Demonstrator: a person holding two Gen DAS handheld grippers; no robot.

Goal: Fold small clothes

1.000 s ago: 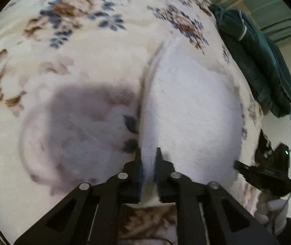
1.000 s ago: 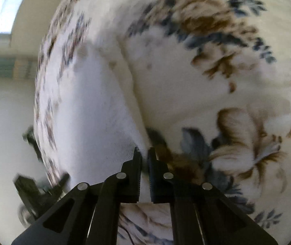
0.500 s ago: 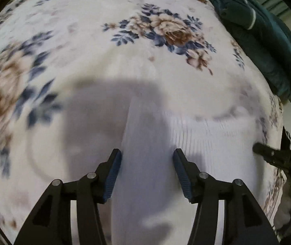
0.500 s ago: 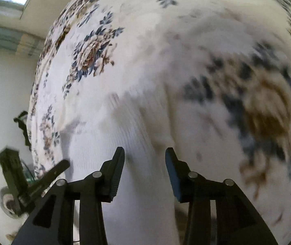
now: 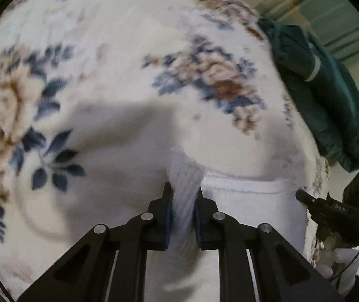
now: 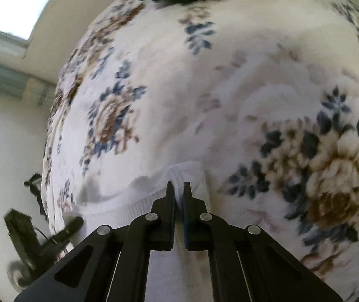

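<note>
**Both grippers pinching a white knit garment on a floral blanket**

While each gripper clamps one end of the garment's ribbed edge, the cloth lies spread between them. Left gripper (image 5: 182, 193): fingers drawn in on a bunched ridge of the white knit garment (image 5: 245, 201). Right gripper (image 6: 177, 188): fingers pressed nearly together, a thin fold of the same garment (image 6: 134, 206) pinched at its corner. Underneath lies a cream floral blanket (image 5: 119, 58), blurred in places. A dark green garment (image 5: 328, 88) rests at the blanket's far edge, well apart from the white one.
</note>
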